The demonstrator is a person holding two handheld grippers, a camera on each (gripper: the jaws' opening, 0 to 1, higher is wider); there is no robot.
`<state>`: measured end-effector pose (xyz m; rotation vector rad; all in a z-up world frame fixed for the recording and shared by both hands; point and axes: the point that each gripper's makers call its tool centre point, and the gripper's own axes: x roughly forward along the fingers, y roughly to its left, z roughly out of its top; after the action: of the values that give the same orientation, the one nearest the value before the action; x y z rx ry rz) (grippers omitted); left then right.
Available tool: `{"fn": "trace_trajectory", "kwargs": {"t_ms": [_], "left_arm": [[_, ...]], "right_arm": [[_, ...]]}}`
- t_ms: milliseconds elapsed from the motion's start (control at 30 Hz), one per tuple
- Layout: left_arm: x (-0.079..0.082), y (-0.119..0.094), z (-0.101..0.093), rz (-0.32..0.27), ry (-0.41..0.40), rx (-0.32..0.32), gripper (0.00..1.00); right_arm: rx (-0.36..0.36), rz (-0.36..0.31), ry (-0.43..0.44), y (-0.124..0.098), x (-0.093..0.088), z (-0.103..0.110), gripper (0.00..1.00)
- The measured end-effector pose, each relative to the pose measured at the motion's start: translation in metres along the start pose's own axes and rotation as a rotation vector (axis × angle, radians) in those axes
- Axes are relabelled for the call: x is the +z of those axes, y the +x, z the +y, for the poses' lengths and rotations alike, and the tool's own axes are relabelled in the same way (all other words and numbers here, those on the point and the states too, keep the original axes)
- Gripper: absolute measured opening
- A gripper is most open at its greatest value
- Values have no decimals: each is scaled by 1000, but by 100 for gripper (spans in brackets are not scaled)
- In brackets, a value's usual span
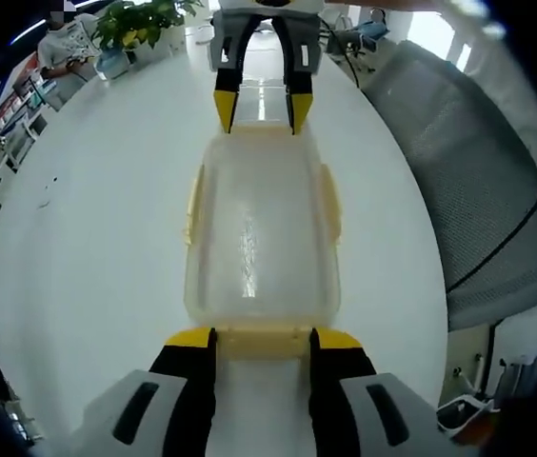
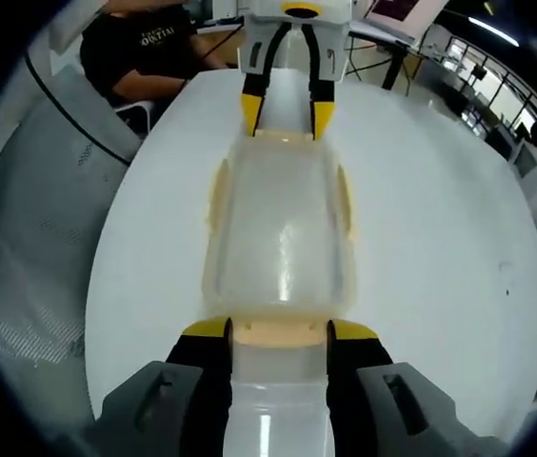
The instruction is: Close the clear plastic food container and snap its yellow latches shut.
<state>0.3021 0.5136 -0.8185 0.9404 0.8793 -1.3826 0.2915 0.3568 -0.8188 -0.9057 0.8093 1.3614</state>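
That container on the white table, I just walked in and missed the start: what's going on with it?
A person is working on a clear container with two handheld grippers, one at each short end. The left gripper sits at the near end latch in its own view, its jaws on either side of the latch. The right gripper does the same at the opposite end. The lid looks to be on. Yellow side latches lie along the long sides; whether they are snapped shut is unclear.

Count, as seen past my jaws: one clear container point(image 1: 261, 228); four yellow latches point(image 1: 261, 340); one white table point(image 1: 97, 238); one grey chair point(image 1: 468, 171); one potted plant point(image 1: 140, 24).
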Motion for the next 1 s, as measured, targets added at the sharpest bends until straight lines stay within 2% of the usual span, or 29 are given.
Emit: {"fn": "trace_trajectory", "kwargs": {"t_ms": [233, 433, 733, 1000], "left_arm": [[5, -16, -2, 5, 3, 31, 33], [16, -28, -5, 11, 5, 44, 33], [30, -28, -14, 16, -3, 50, 33], [36, -32, -16, 29, -9, 59, 33]], "right_arm": [[-17, -13, -24, -15, 7, -1, 35], [-31, -25, -33, -30, 10, 1, 35], [-38, -16, -47, -39, 1, 7, 35], [-33, -42, -53, -46, 2, 6, 35]]}}
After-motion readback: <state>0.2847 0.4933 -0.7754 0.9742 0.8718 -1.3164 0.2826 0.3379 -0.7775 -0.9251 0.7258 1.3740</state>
